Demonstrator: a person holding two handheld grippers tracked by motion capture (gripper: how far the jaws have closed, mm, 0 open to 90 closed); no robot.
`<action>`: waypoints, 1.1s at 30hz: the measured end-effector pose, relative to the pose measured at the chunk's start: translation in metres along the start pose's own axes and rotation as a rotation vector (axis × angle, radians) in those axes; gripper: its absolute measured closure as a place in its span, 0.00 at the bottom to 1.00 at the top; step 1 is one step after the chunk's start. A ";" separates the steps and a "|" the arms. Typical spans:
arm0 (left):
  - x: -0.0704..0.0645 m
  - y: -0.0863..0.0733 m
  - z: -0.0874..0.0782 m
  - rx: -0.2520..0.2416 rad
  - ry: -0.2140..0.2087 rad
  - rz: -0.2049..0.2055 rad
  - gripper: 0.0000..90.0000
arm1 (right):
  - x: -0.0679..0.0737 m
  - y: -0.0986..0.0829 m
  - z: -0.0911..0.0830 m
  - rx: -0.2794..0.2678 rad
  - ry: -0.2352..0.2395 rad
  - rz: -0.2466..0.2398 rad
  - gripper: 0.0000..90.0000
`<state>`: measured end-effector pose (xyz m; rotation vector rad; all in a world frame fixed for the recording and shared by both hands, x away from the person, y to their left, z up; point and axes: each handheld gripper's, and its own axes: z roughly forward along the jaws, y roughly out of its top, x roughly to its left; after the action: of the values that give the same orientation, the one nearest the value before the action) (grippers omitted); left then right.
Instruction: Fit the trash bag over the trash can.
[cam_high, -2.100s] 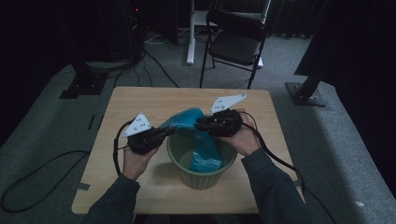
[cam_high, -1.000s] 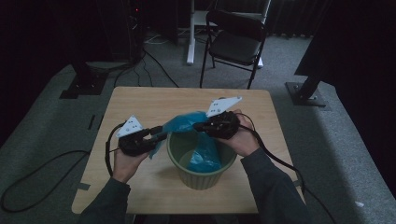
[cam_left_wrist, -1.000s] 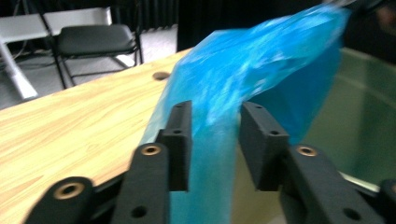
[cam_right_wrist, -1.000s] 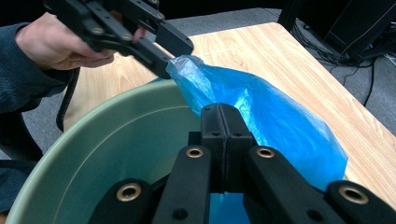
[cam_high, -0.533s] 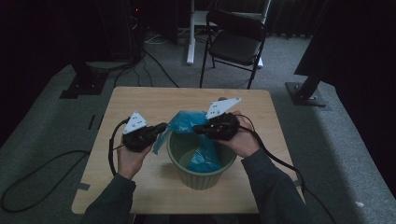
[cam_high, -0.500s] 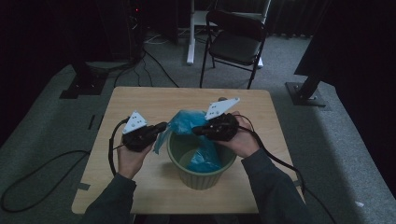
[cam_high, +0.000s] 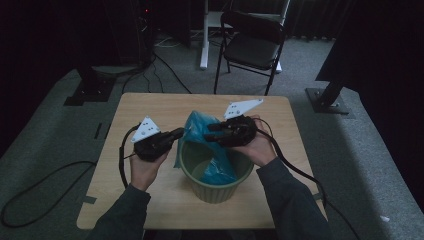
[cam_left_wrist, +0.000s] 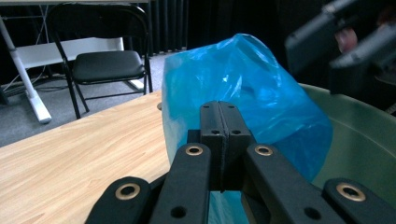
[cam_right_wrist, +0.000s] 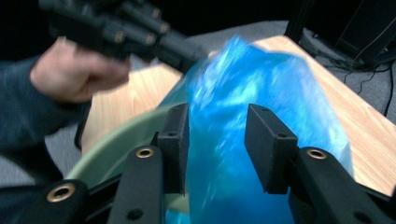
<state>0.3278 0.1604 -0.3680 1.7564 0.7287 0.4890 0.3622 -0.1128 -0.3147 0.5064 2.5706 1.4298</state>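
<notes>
Wooden table (cam_high: 150, 107) carries a green bin (cam_high: 216, 185). My left gripper (cam_high: 176, 134) pinches the blue bag (cam_high: 200, 127) at the bin's left rim, holding it taut; my right gripper (cam_high: 212, 132), jaws parted, straddles the bag.

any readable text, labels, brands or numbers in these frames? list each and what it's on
None: no readable text in these views.
Blue bag: plain plastic, no print visible.
Green bin: no label visible.
Left gripper and right gripper: black jaws, no markings; the grey plates in the high view carry small dark dots, not letters.
Chair and table: no text visible.
</notes>
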 end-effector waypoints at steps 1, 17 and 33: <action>-0.002 0.000 0.001 0.000 -0.003 0.004 1.00 | -0.001 0.002 0.000 -0.009 -0.001 0.008 0.66; -0.015 0.005 0.006 0.011 0.021 0.070 1.00 | 0.009 0.013 0.019 0.056 -0.078 -0.038 0.97; -0.028 0.008 -0.009 -0.008 0.028 0.120 0.95 | 0.006 0.008 0.007 0.038 -0.109 -0.029 1.00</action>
<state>0.3035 0.1454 -0.3573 1.7956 0.6424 0.5975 0.3606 -0.1007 -0.3117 0.5355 2.5135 1.3082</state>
